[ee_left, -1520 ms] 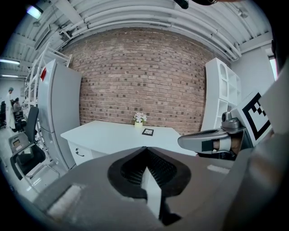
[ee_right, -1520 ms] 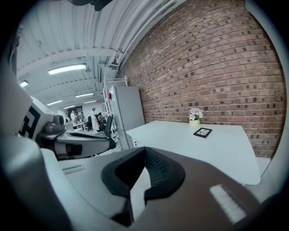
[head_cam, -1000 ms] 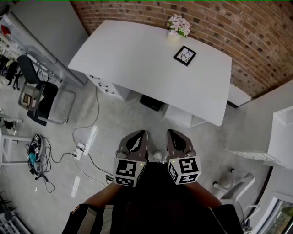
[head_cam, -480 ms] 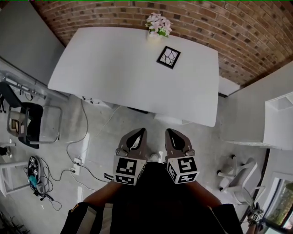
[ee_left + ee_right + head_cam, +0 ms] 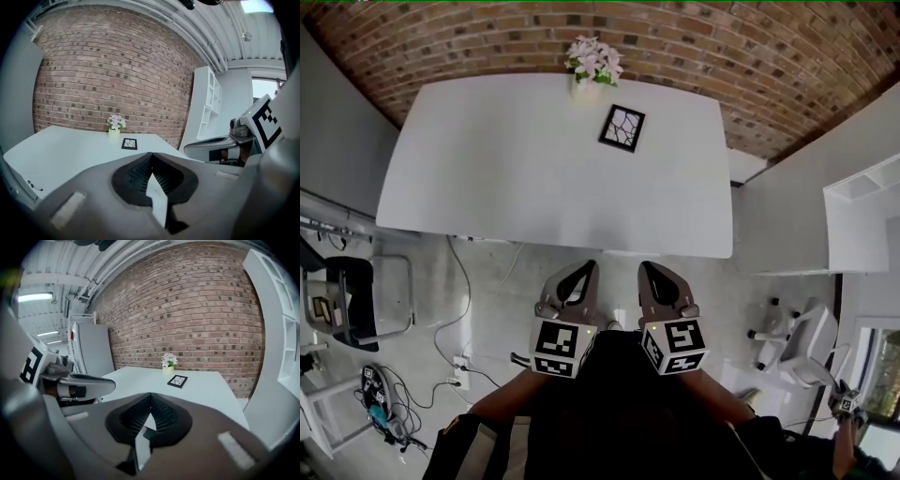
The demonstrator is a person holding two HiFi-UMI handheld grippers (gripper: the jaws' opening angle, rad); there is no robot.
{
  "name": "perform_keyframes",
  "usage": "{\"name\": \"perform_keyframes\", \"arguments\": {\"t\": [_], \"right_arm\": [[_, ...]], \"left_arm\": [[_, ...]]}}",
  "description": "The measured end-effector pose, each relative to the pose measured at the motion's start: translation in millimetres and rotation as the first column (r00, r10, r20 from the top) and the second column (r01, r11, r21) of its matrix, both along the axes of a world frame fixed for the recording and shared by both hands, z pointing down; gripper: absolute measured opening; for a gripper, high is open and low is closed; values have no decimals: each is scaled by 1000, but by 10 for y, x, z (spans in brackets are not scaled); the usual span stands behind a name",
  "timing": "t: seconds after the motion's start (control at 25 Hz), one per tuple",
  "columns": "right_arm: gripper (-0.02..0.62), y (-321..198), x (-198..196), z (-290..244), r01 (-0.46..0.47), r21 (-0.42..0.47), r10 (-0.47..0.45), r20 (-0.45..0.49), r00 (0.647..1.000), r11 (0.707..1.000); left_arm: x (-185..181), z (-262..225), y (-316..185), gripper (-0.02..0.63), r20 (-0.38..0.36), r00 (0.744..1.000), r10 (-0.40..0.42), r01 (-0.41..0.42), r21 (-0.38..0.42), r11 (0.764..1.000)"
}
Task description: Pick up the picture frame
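A small black picture frame point(image 5: 622, 128) with a white cracked pattern lies flat near the far edge of the white table point(image 5: 487, 178), next to a vase of pink flowers point(image 5: 591, 66). It also shows small and far off as the frame point(image 5: 129, 144) in the left gripper view and the frame point(image 5: 177, 381) in the right gripper view. My left gripper point(image 5: 577, 279) and right gripper point(image 5: 658, 277) hover side by side over the floor, short of the table's near edge. Both are shut with nothing in them.
A brick wall point(image 5: 750, 66) runs behind the table. A white shelf unit point(image 5: 862, 225) stands to the right, with a white chair point(image 5: 802, 342) beside it. A dark chair point(image 5: 352, 300) and cables point(image 5: 459, 328) lie on the floor at the left.
The view has swung round: the table now sits squarely ahead and the frame has shifted left in the head view. Both grippers stay shut, held close together.
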State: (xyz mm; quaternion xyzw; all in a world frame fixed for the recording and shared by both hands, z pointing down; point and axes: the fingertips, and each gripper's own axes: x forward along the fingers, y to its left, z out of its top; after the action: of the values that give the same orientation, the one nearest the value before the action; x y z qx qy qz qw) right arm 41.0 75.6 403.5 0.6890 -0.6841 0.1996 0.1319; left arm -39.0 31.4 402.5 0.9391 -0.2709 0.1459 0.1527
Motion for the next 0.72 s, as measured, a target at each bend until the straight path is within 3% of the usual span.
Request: {"name": "perform_keyframes", "arguments": {"t": [0.24,0.72], "right_arm": [[2,-121,-67,-9,-47,-3,47,-13,999,999],[2,-464,-104,57,-46,-9,46,-3,999,999]], "left_arm": [[-69,-9,-143,-5,-24,999,28,-29,-8,1000],[-154,47,-469,-5,-13,1000,3,-3,-15,1000]]}}
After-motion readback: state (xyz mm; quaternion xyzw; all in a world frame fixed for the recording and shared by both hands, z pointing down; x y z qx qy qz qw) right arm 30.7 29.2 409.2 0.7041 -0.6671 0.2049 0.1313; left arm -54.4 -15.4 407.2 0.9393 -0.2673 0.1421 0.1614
